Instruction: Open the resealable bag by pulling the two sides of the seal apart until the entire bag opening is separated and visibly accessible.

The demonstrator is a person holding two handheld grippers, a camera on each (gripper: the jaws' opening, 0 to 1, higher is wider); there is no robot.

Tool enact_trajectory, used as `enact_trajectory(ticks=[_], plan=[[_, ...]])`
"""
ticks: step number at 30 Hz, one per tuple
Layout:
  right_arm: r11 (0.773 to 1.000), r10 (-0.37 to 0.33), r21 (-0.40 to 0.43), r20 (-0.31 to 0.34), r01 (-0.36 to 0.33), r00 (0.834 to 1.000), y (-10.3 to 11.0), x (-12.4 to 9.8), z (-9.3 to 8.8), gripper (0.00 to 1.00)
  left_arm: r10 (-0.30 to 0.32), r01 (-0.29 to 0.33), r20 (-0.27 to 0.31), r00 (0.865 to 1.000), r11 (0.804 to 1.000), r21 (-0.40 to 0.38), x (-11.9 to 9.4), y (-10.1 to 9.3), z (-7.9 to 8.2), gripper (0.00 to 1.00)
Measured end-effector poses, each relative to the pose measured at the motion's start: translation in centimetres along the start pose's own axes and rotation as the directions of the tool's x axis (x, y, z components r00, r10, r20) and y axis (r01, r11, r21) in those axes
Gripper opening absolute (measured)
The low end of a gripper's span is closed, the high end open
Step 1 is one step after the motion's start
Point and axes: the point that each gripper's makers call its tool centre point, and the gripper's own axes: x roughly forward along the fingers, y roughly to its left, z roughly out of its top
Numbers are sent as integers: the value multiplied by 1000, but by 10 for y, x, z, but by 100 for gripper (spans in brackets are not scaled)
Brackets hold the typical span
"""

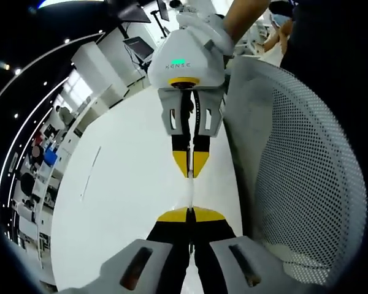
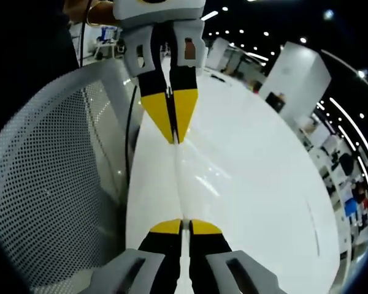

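Note:
A clear resealable bag point(image 1: 190, 191) hangs edge-on as a thin, glossy strip between the two grippers, above a white table point(image 1: 122, 184). My left gripper point(image 1: 190, 211) is shut on the near edge of the bag with its yellow tips together. Facing it from the top of the left gripper view, my right gripper point(image 1: 191, 168) is shut on the far edge. In the right gripper view the bag point(image 2: 179, 180) runs from my right gripper point(image 2: 181, 223) up to my left gripper point(image 2: 173, 138). The mouth of the bag is too thin to make out.
A white mesh chair back point(image 1: 300, 171) stands close beside the grippers, also seen as the chair back point(image 2: 55, 177) in the right gripper view. A person's gloved hand point(image 1: 208, 27) holds the right gripper. Desks and shelving point(image 1: 49, 159) line the room beyond the table.

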Motion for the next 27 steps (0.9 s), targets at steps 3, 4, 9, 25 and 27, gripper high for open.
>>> enact_trajectory(ticks=[3, 4, 9, 25, 27], plan=[[1000, -4, 1, -8, 4, 1000, -1, -1, -3, 0, 2, -2, 2, 1000, 1000, 0, -1, 1, 1, 0], [1000, -6, 1, -11, 6, 1000, -2, -2, -5, 0, 4, -4, 4, 1000, 1000, 0, -1, 1, 1, 0], [1000, -13, 3, -31, 14, 999, -3, -4, -13, 0, 8, -8, 7, 1000, 1000, -11, -2, 2, 0, 0], [997, -26, 75, -59, 31, 998, -7, -4, -19, 1, 2, -2, 8, 1000, 999, -39, 0, 1, 0, 0], [995, -23, 94, -58, 28, 998, -7, -4, -18, 3, 2, -1, 8, 1000, 999, -39, 1, -1, -2, 0]])
